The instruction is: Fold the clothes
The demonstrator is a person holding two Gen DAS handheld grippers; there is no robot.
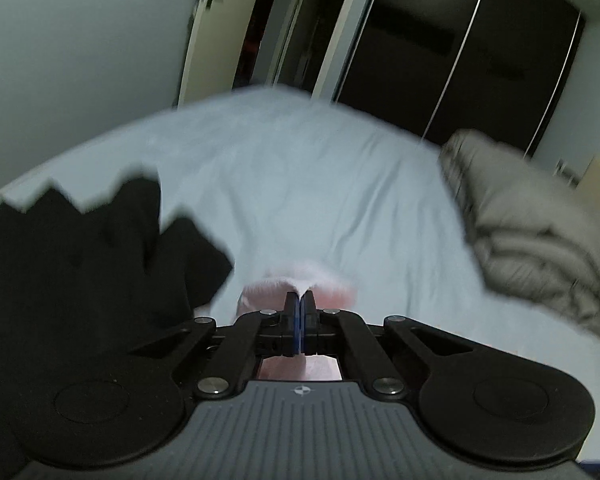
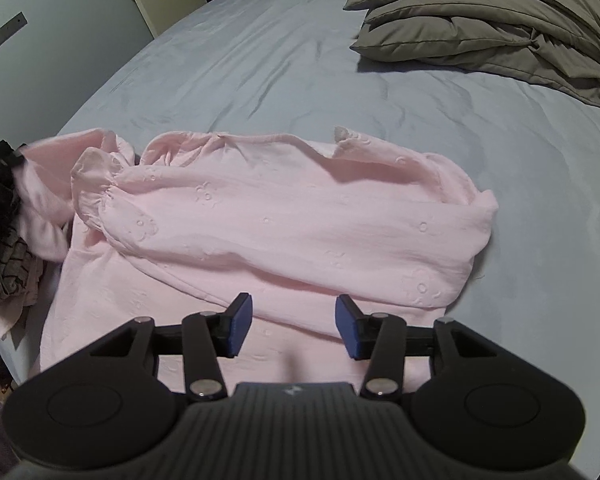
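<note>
The left gripper [image 1: 300, 300] is seen clenched on a pinch of the pink garment [image 1: 300, 276], a small fold of pale cloth being held between the blue pads [image 1: 298, 320] at 6 o'clock of the left wrist view; more pink fabric is glimpsed below the linkage. That view is blurred, and the extent of the cloth held there cannot be told. A black garment [image 1: 80, 248] is noted at 9 o'clock, lying on the pale blue bedsheet [image 1: 300, 168], and a grey duvet [image 1: 540, 232] is bunched at 3 o'clock. Dark wardrobe doors [image 1: 460, 40] are recorded at 1 o'clock beyond the bed. In the right wrist view the right gripper [image 2: 294, 326] is found released, its two blue pads [image 2: 242, 320] set well apart and nothing held between them; it is positioned above the near portion of the pink garment [image 2: 280, 216]. The garment is spread across the bedsheet [image 2: 300, 60] from 9 o'clock to 3 o'clock, with an embroidered upper layer laid over a flatter lower layer and a gathered cuff [image 2: 96, 176] at 9 o'clock. A heap of dark clothes [image 2: 0, 220] is noted at the 9 o'clock edge, touching the pink cloth. Grey pillows [image 2: 480, 12] and duvet are stacked at 1 o'clock, well apart from the garment.
</note>
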